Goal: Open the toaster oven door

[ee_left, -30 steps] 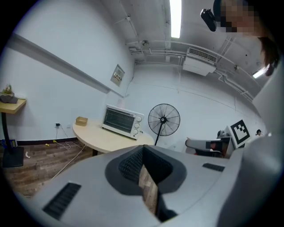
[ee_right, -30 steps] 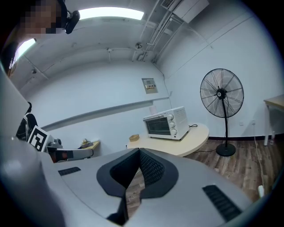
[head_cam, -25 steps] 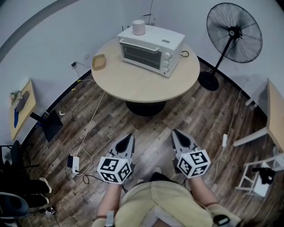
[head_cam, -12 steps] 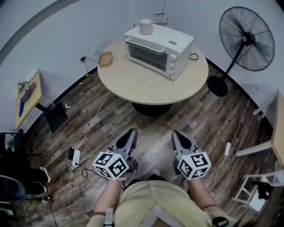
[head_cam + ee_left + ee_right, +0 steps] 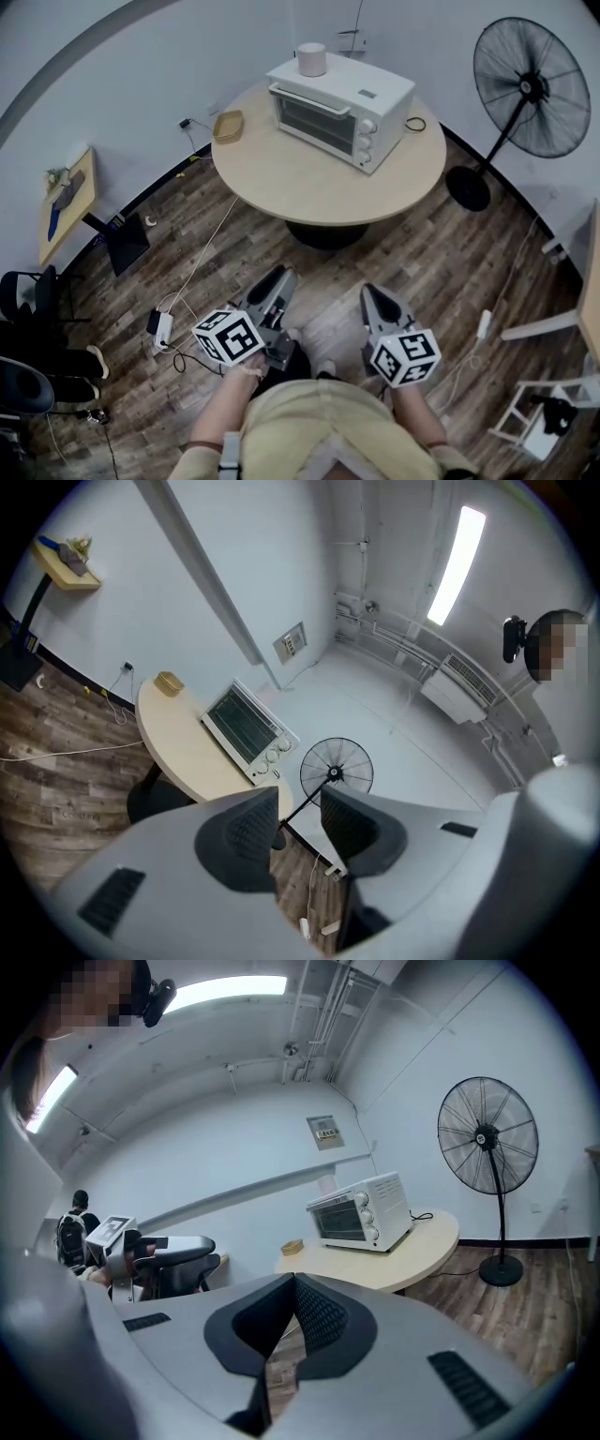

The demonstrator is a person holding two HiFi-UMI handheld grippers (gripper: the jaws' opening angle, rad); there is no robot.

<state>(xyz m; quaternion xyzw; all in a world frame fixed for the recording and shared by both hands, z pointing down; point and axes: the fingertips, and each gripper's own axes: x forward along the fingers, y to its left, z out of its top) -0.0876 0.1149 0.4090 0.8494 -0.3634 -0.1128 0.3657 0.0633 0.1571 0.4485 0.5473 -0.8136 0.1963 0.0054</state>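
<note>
The white toaster oven (image 5: 342, 98) stands on the far side of the round table (image 5: 328, 192), its glass door (image 5: 314, 119) closed. It also shows in the left gripper view, toaster oven (image 5: 246, 726), and the right gripper view, toaster oven (image 5: 361, 1211). Both grippers hang low over the floor, well short of the table. My left gripper (image 5: 277, 279) (image 5: 300, 803) is opening its jaws, and nothing is between them. My right gripper (image 5: 373, 296) (image 5: 292, 1283) is shut on nothing.
A pink cup (image 5: 311, 58) sits on top of the oven and a small wooden tray (image 5: 228, 125) lies at the table's left edge. A standing fan (image 5: 534, 89) is at the right. Cables and a power strip (image 5: 161, 328) lie on the floor at the left, near chairs (image 5: 23, 375).
The left gripper's jaws have parted and its marker cube has swung to the left. The view has shifted, so the table sits slightly further right. The right gripper stays shut.
</note>
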